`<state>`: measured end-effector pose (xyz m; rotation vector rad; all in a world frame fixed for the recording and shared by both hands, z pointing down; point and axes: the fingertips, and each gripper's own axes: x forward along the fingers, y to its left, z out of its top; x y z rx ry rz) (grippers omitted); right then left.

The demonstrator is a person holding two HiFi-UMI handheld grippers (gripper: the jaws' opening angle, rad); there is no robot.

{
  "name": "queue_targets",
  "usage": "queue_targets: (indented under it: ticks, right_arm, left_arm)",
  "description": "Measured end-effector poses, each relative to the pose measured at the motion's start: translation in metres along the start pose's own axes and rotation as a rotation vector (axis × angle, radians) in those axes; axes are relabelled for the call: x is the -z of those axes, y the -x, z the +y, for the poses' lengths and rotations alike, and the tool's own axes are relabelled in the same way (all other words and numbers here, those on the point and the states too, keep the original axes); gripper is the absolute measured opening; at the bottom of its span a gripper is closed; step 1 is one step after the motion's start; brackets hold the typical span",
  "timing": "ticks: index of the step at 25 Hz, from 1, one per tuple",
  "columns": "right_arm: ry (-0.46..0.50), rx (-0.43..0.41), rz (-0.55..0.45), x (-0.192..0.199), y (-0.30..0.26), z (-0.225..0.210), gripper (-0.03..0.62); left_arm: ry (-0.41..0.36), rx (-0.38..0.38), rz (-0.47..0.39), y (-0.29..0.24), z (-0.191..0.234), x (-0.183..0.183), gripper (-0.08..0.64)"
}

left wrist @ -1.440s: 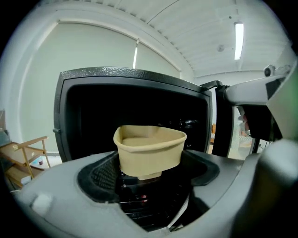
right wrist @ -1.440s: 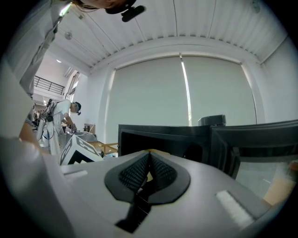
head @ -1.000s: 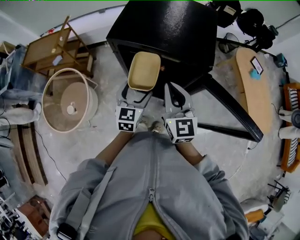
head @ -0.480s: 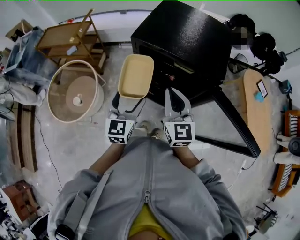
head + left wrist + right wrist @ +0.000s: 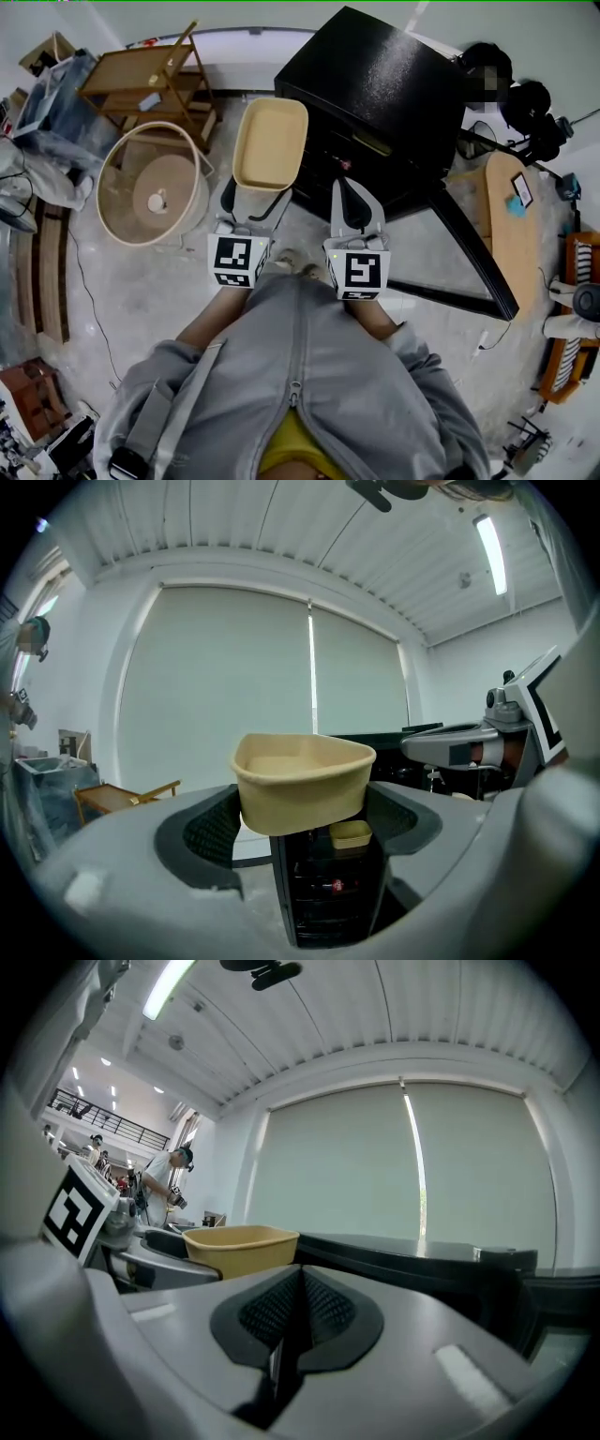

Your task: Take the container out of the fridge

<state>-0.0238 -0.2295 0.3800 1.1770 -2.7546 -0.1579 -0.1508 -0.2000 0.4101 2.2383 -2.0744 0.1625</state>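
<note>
Now, container (image 5: 270, 143): a pale yellow, rounded-rectangular tub, upright with its opening up and nothing visible inside; it is outside the fridge, held in the air in front of its open front.
Left gripper (image 5: 255, 199): its jaws stand wide and clamp the tub's near end, one black pad on each side wall; the tub sticks out forward past the fingertips.
Right gripper (image 5: 353, 192): jaws pressed together with nothing between them; it sits just beside the left gripper and points toward the fridge, apart from the tub.
Fridge (image 5: 384, 84): a black cabinet, its front open toward the person; the left gripper view looks under the held tub into dark shelves.
Fridge door (image 5: 459, 246): swung out to the right in the head view, lying as a long dark slab beside the right gripper.
Second tub (image 5: 351, 834): small, yellow, on a shelf inside the fridge.
Red item (image 5: 337, 886): on a lower shelf, too small to tell what it is.
Round beige basket (image 5: 150, 197): on the floor to the left, well apart from the held tub.
Wooden rack (image 5: 141, 80): behind the basket, by the wall.
Grey jacket (image 5: 300, 375): fills the lower head view, sleeves leading to both grippers.
</note>
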Motion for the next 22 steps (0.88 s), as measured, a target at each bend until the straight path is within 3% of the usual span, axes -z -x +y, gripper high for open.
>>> queue_targets:
  ticks: [9,22]
  right_arm:
    - [-0.025,0.054,0.003,0.005,0.006,-0.015,0.000]
    - [-0.028,0.053,-0.001,0.006,0.000,-0.018,0.000]
  left_arm:
    - [0.022,0.029,-0.018,-0.003,-0.006,-0.001,0.426]
    - [0.021,0.044,-0.011,-0.010,-0.007,0.001,0.426]
